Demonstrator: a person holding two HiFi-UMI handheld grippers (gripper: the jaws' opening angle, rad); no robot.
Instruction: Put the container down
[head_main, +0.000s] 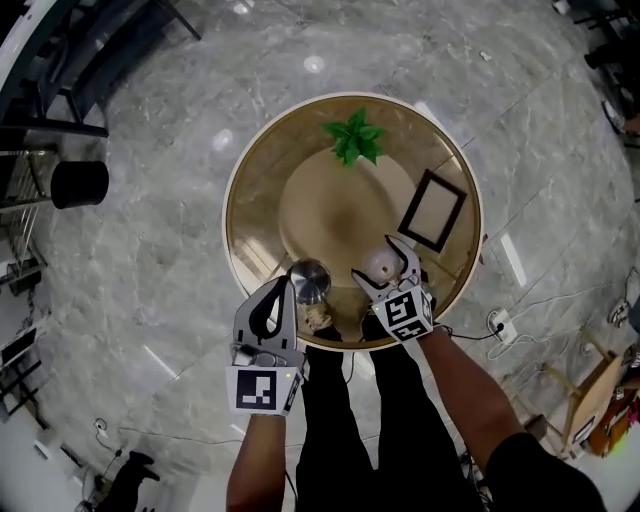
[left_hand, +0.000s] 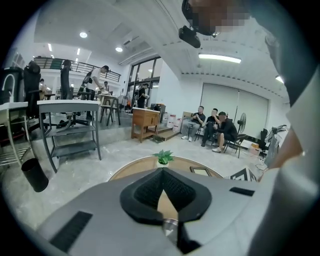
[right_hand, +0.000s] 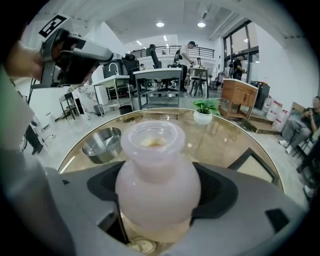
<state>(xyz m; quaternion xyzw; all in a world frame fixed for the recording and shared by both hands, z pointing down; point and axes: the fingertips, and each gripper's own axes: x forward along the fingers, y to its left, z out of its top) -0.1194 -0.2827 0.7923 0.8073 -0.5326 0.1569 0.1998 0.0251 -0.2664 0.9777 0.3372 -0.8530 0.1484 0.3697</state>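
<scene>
The container (head_main: 379, 262) is a milky pink-white jar with a wide open mouth. My right gripper (head_main: 386, 270) is shut on its round belly, over the near part of the round golden table (head_main: 257, 170). In the right gripper view the container (right_hand: 156, 165) fills the middle, upright between the black pads (right_hand: 218, 189); I cannot tell whether its base touches the tabletop. My left gripper (head_main: 286, 288) is shut with nothing in it, its tips next to a steel bowl (head_main: 309, 279). In the left gripper view the left gripper (left_hand: 163, 171) points across the table.
A small green plant (head_main: 353, 138) stands at the table's far side, and a dark picture frame (head_main: 432, 210) lies at the right. A small brownish object (head_main: 318, 318) sits at the near rim. A black bin (head_main: 79, 183) stands on the marble floor at the left. People sit far off.
</scene>
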